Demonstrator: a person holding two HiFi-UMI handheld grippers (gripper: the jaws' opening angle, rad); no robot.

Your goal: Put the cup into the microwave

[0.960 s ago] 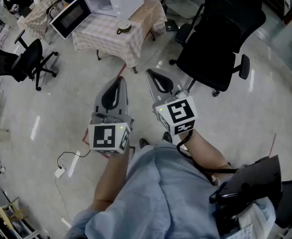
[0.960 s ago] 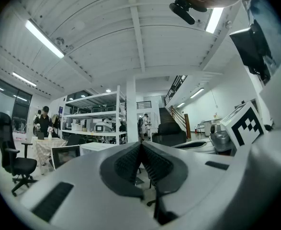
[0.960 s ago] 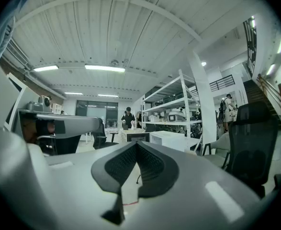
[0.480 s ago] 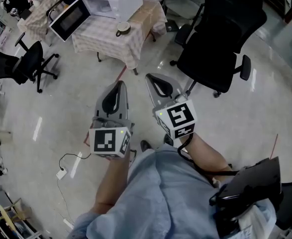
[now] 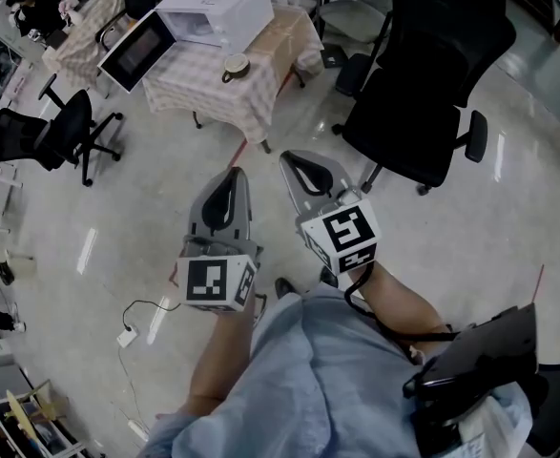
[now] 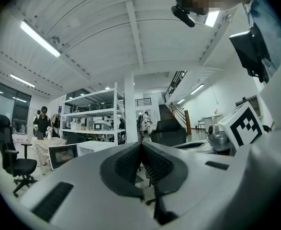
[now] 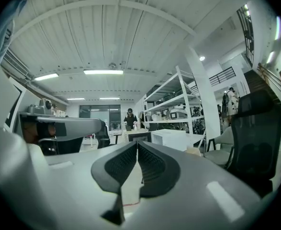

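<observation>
A pale, glossy floor (image 5: pixel 117 189) is spreading across this open workshop, and the person is standing on it well apart from the work. Nearest, the left gripper (image 5: pixel 233 174) and the right gripper (image 5: pixel 287 158) are pointing level, side by side, each with its jaws pressed together on nothing, probably because nothing is within reach yet. Farther off, the cup (image 5: pixel 235 66) is sitting on the checked table (image 5: pixel 189 82), just in front of the white microwave (image 5: pixel 215 6), whose door (image 5: pixel 136 51) is hanging open, seemingly ready to receive it.
</observation>
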